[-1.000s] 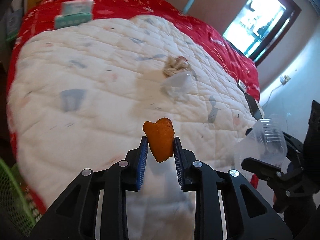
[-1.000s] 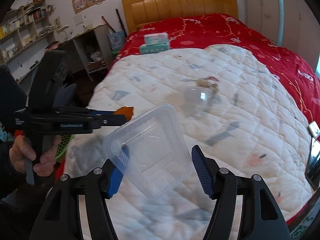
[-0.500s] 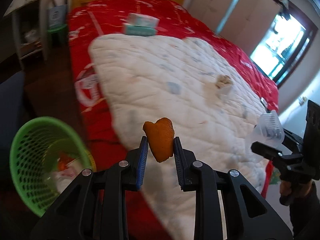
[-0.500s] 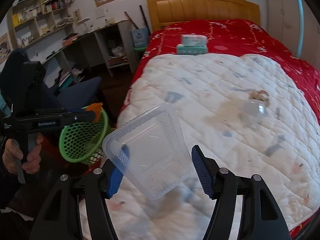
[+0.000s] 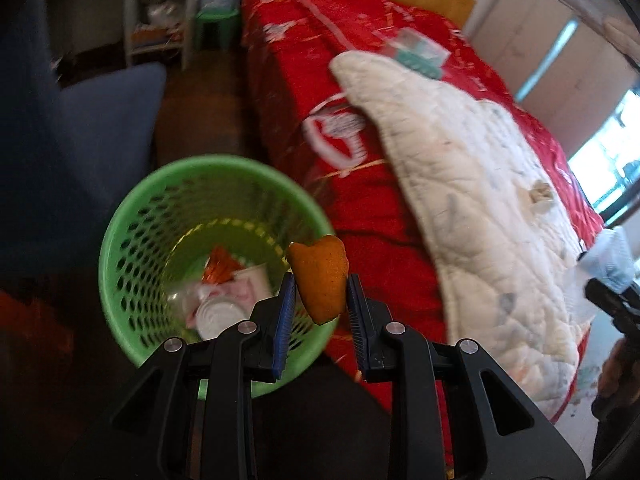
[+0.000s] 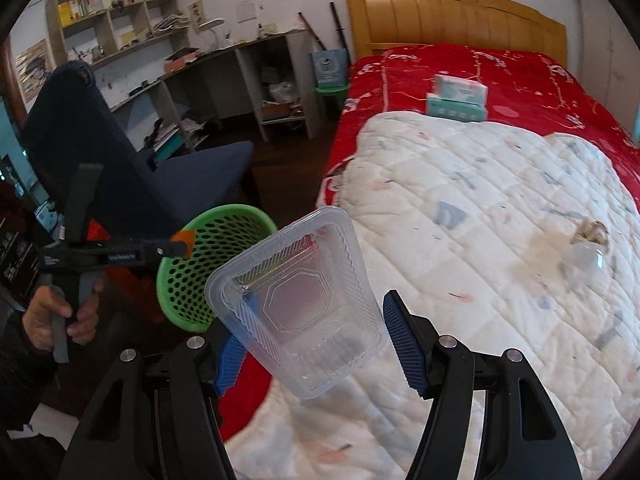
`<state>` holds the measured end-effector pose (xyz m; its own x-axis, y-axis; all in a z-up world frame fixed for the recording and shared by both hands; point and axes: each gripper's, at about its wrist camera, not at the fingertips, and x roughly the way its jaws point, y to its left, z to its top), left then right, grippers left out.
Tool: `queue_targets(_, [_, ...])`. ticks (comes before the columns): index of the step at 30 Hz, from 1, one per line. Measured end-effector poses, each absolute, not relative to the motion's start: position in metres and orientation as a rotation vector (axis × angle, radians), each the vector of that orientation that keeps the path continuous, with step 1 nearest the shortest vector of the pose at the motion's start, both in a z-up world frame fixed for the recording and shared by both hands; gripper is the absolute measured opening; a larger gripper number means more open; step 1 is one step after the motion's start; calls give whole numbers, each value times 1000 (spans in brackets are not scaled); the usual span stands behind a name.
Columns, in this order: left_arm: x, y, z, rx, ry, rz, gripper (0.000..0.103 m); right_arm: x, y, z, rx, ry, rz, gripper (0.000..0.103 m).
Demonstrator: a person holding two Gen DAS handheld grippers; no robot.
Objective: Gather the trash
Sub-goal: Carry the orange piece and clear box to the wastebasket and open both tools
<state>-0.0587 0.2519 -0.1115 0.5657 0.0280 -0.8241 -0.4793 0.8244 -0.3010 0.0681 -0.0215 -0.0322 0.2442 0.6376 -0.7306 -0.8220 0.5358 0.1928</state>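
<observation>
My left gripper is shut on a piece of orange peel, which hangs just over the near right rim of the green mesh basket on the floor beside the bed. Wrappers and a white cup lie inside the basket. My right gripper is shut on a clear plastic container, held over the quilt's edge, to the right of the basket. The right wrist view shows the left gripper from the side. A crumpled paper wad and a clear cup lie on the quilt.
A blue chair stands left of the basket. Behind it are a desk with shelves and a green stool. Tissue boxes rest on the red bedspread near the wooden headboard. A hand holds the left gripper's handle.
My left gripper has carried the orange peel leftward, from over the quilt to over the green basket. The right gripper followed to the left with the container still in it.
</observation>
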Motion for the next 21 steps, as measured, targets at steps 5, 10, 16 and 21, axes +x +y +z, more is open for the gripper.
queue_targets(5, [-64,265,-134,-585,958,330,26,58,-1,-33,-263,869,1039,62])
queue_targets(10, [-54,276,-151,-621,979,329,26,56,11,-37,-261,880,1054,62])
queue_targets(16, [-38,280,-160,-648,981,307,36,57,20,-41,-265,897,1067,62])
queue_targets(21, [-38,284,-161,-670,965,308,51,58,27,-43,-260,907,1076,62])
